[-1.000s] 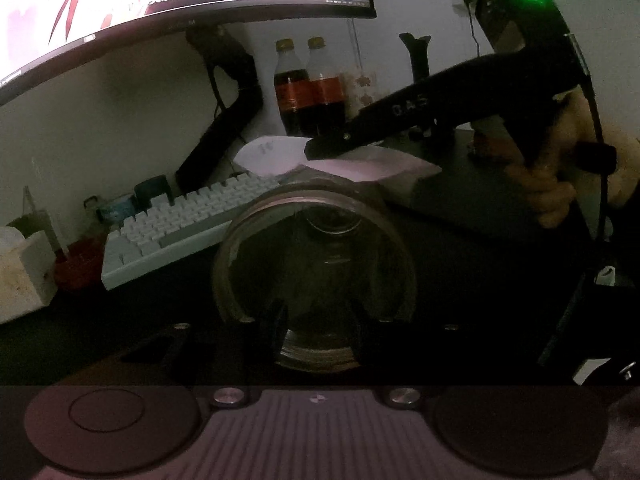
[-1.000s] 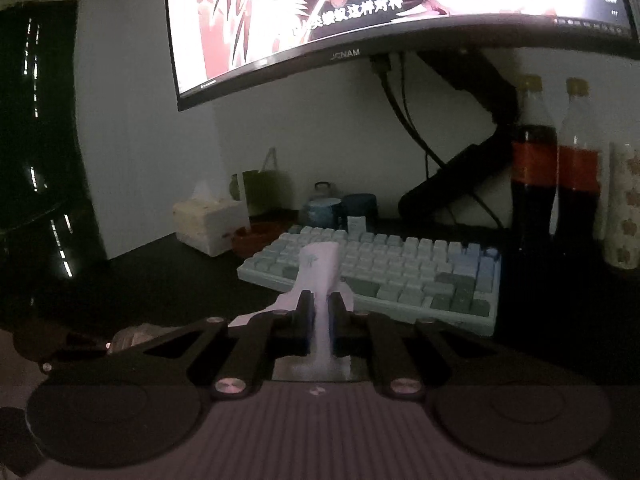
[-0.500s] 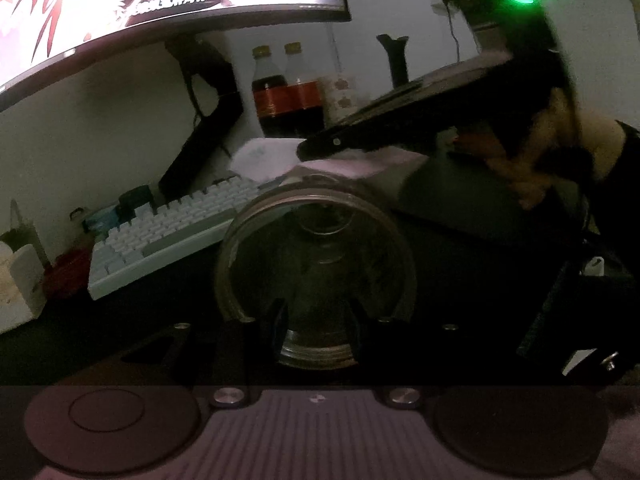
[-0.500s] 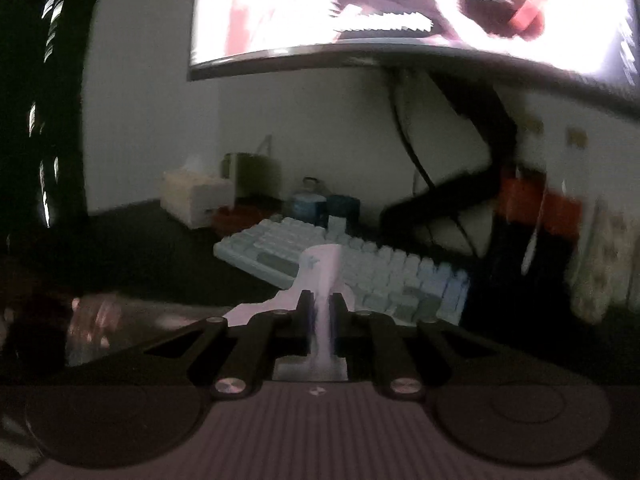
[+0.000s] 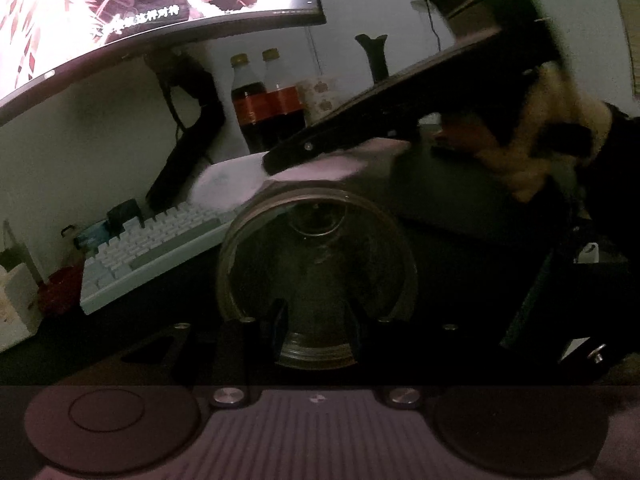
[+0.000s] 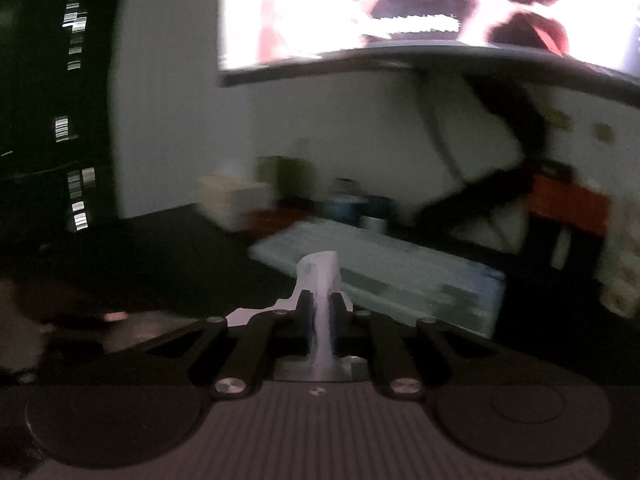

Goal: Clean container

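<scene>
Tongs (image 5: 316,316) clamped on jar (image 5: 316,264)

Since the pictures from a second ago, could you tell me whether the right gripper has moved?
Cannot tell. In the left wrist view the right gripper, shut on the tissue, stays at the glass container's far rim; only the background shifts.

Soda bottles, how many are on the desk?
2. Both stand side by side at the back by the wall, under the monitor's right end: one soda bottle on the left, the other soda bottle right beside it. More could hide behind the right gripper.
</scene>
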The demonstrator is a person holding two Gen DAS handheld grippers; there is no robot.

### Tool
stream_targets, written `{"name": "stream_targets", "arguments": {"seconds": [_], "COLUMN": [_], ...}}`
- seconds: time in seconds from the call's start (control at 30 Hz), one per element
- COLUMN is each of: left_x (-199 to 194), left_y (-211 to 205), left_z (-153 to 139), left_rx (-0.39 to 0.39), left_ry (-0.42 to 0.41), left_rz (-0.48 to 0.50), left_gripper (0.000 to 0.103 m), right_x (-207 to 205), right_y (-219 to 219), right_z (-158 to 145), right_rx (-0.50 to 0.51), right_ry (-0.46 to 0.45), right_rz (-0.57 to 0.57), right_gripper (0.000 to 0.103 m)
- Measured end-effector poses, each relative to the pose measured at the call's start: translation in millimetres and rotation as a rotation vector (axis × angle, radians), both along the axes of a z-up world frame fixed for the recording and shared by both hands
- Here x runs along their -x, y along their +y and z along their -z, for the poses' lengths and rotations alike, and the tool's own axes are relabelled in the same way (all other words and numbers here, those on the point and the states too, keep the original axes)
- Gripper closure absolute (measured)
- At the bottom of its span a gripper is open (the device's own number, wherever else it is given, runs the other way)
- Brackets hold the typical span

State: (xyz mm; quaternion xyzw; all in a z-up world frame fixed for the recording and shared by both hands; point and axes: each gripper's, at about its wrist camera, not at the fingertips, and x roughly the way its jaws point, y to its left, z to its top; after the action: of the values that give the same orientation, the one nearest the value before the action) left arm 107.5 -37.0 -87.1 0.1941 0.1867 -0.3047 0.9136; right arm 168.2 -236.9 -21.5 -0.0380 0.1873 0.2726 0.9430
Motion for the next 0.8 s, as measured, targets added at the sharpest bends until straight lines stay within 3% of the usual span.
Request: {"name": "stream_targets", "arguments": {"seconds": [0.1,0.23,0.37,0.43,0.6,0.7,0.8], "left_x": [0.1,0.7,2.3,3.5,4.6,4.2,5.0], "left_y": [-3.0,-8.5,-9.8,-8.8,-8.5,-8.7,-9.0], "left_z": [-0.3,-0.1,0.4,0.1,0.6,0.4,0.7], "left_rx": [-0.006,-0.020,-0.030,-0.033,-0.032,-0.029,-0.029], "left_ry": [-0.002,-0.011,-0.021,-0.023,-0.027,-0.025,-0.027], "left_rz": [-0.006,-0.021,-0.022,-0.018,-0.012,-0.009,0.000], "left_gripper": [0.075,0.075,0.075,0.075,0.075,0.075,0.075], "right_x": [-3.0,19.4,35.9,29.3,4.8,5.5,19.1], "right_y": [-9.5,-3.6,3.3,-3.0,-5.7,1.0,8.9], "right_z": [3.4,1.5,1.1,1.4,0.6,-1.2,-3.1], "right_rx": [-0.079,-0.133,-0.121,-0.131,-0.044,-0.037,-0.088], "right_ry": [0.032,0.021,-0.023,-0.009,-0.001,0.016,0.030], "right_rz": [0.008,-0.131,-0.220,-0.206,-0.013,-0.003,-0.178], "right_gripper": [0.090,0.090,0.090,0.090,0.088,0.089,0.089]}}
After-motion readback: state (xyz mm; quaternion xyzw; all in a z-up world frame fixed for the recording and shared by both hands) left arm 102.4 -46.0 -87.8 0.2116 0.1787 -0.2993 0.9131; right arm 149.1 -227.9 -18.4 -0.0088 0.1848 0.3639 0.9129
